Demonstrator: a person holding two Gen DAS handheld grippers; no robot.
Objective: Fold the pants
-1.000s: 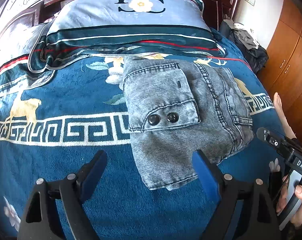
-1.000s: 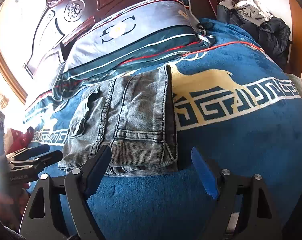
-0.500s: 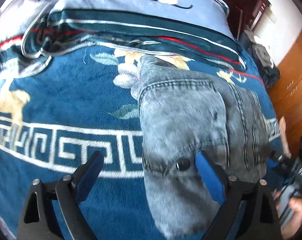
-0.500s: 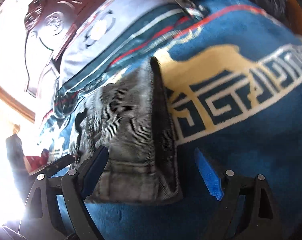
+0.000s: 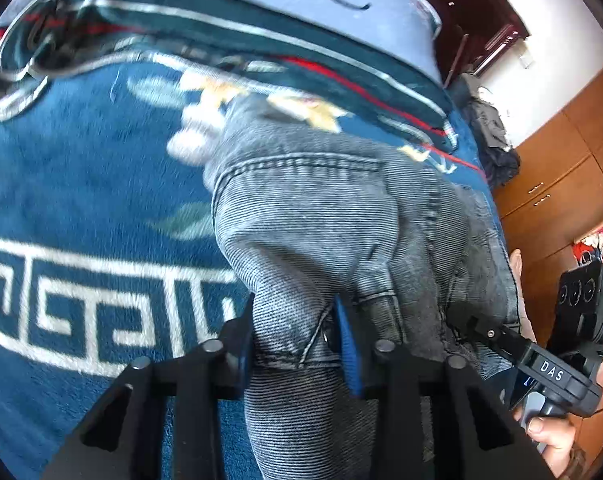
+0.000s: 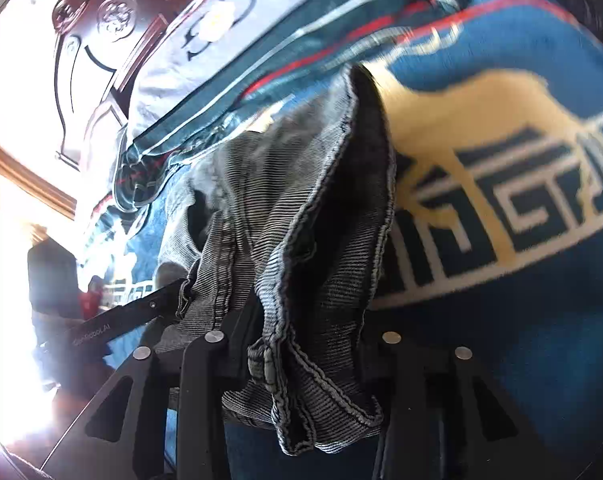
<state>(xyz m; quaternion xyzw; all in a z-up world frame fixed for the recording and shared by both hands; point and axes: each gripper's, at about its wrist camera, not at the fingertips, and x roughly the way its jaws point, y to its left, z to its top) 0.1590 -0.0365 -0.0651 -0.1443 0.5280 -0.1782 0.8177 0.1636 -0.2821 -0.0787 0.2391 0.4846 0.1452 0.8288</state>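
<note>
Folded grey washed-denim pants [image 5: 325, 216] lie on a blue patterned blanket [image 5: 85, 184]. My left gripper [image 5: 295, 332] has its jaws closing on the near left edge of the bundle, and a thick fold of denim is bunched between its blue pads. In the right wrist view the pants [image 6: 301, 216] show their hems and seams. My right gripper [image 6: 309, 336] is closing on the near right edge, with layered denim squeezed between its fingers. The right tool [image 5: 549, 364] and a hand on it appear at the far right of the left wrist view.
A grey and teal pillow [image 5: 261, 12] lies at the head of the bed against a carved dark wooden headboard [image 6: 101, 40]. Wooden wardrobe doors [image 5: 557, 168] stand to the right, with dark clothes heaped beside the bed. Strong glare fills the left of the right wrist view.
Both grippers moved forward and down onto the near edge of the pants. Their jaws went from wide open to closed on bunched denim.
</note>
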